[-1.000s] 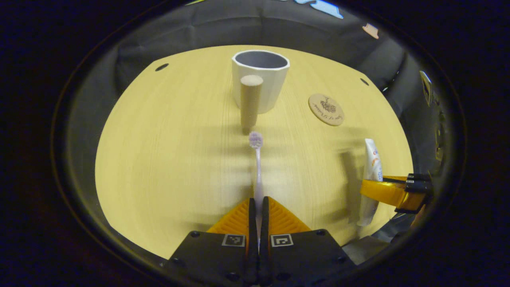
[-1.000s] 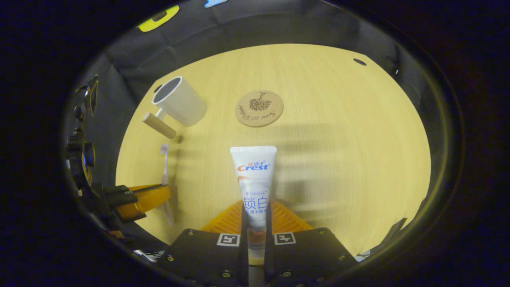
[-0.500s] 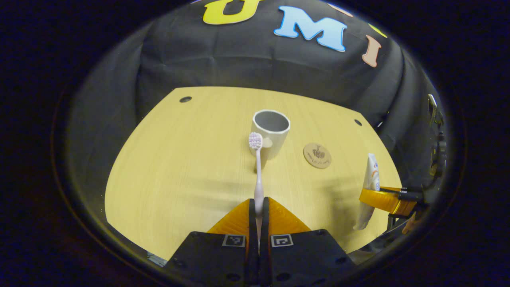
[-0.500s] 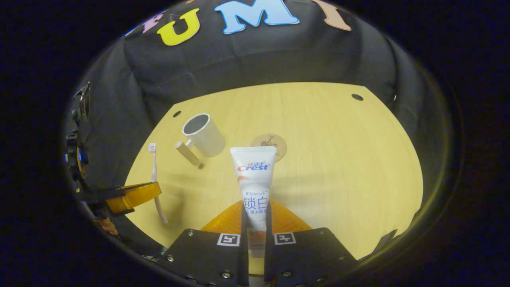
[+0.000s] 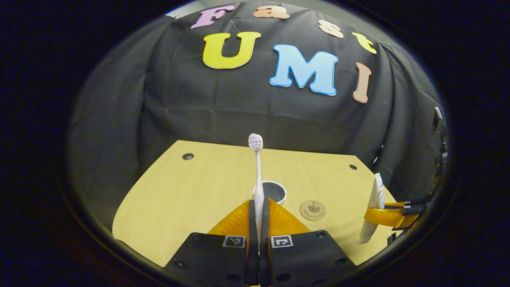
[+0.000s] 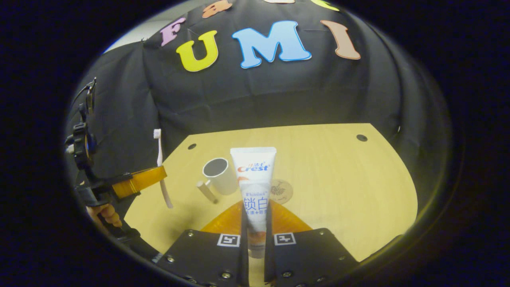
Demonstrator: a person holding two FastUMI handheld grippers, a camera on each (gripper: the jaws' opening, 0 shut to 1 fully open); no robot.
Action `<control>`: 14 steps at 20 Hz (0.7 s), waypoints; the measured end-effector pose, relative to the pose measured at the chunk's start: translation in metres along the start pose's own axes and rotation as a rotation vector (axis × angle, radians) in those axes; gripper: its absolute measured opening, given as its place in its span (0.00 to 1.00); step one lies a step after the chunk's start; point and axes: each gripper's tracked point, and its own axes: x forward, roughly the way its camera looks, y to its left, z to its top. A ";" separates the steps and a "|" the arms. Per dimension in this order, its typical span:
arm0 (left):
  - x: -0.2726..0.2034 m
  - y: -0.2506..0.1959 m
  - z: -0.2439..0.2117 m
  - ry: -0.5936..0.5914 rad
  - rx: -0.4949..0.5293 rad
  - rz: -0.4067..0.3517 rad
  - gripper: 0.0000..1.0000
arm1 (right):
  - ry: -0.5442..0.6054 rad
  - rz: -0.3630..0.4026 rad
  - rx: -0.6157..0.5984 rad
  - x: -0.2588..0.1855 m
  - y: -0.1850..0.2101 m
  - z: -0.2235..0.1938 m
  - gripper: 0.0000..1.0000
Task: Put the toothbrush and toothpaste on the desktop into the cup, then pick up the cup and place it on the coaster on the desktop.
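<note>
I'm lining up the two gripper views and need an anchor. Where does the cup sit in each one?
Left gripper view: cup at lower centre, just behind the held toothbrush.
Right gripper view: cup left of centre, beside the held toothpaste.
Shared landmark: the round coaster, on the desktop near the cup.

Toothbrush (image 5: 258,175): pale pink, bristle head up, upright, handle pinched between the left gripper's (image 5: 258,207) fingers, off the desk; toothpaste (image 6: 255,187): white tube, flat end up, upright, clamped in the right gripper (image 6: 255,223); cup (image 6: 220,175): white, empty, upright, wooden handle; coaster (image 6: 281,191): round cork, flat just beside the cup.
</note>
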 end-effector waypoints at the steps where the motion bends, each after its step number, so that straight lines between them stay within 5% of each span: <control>1: 0.005 -0.002 0.011 -0.033 0.002 -0.007 0.09 | -0.003 -0.001 -0.007 0.001 0.000 0.001 0.16; 9: 0.057 -0.025 0.073 -0.254 -0.008 -0.086 0.08 | 0.016 0.001 -0.028 0.005 0.004 -0.003 0.16; 14: 0.107 -0.030 0.078 -0.270 -0.010 -0.102 0.08 | 0.043 -0.050 -0.026 0.006 -0.010 -0.007 0.16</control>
